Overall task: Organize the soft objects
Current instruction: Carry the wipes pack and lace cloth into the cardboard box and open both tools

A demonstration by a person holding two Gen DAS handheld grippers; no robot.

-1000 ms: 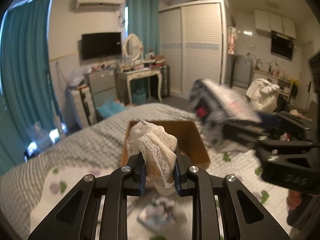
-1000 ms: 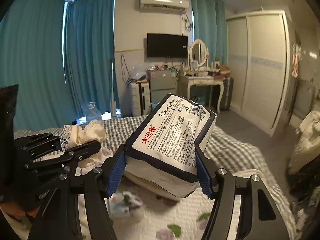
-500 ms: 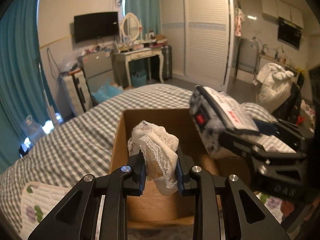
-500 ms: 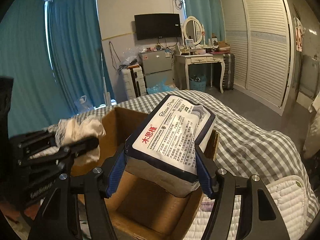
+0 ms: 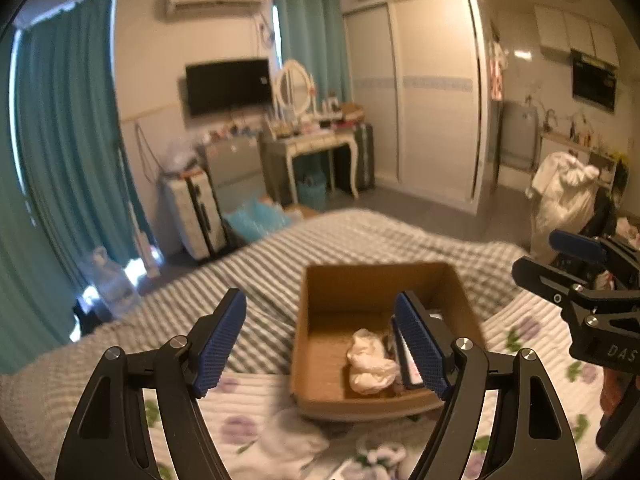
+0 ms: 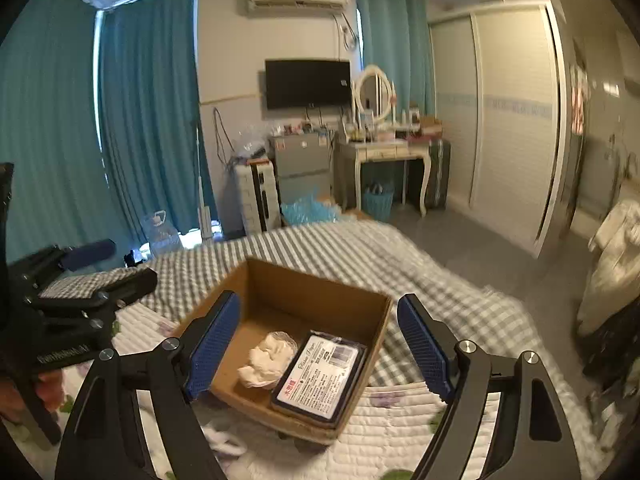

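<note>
An open cardboard box (image 5: 344, 292) (image 6: 280, 292) stands on the bed. Inside lie a crumpled cream lace cloth (image 5: 370, 362) (image 6: 266, 358) and a dark-edged tissue pack (image 6: 320, 376), partly hidden behind my finger in the left wrist view (image 5: 412, 364). My left gripper (image 5: 320, 344) is open and empty, above the box's near left side. My right gripper (image 6: 318, 352) is open and empty, above the box. Each gripper shows in the other's view: the right gripper at the right edge (image 5: 580, 280), the left gripper at the left edge (image 6: 76, 280).
The bed has a grey checked cover (image 6: 360, 248) and a white floral quilt (image 6: 392, 420). More soft items lie on the quilt in front of the box (image 5: 288, 440). Beyond the bed are a dressing table (image 6: 388, 152), wardrobe (image 6: 512, 120) and teal curtains (image 6: 80, 120).
Both grippers have opened and pulled back and up. The lace cloth and the tissue pack have left the jaws and now lie in the box.
</note>
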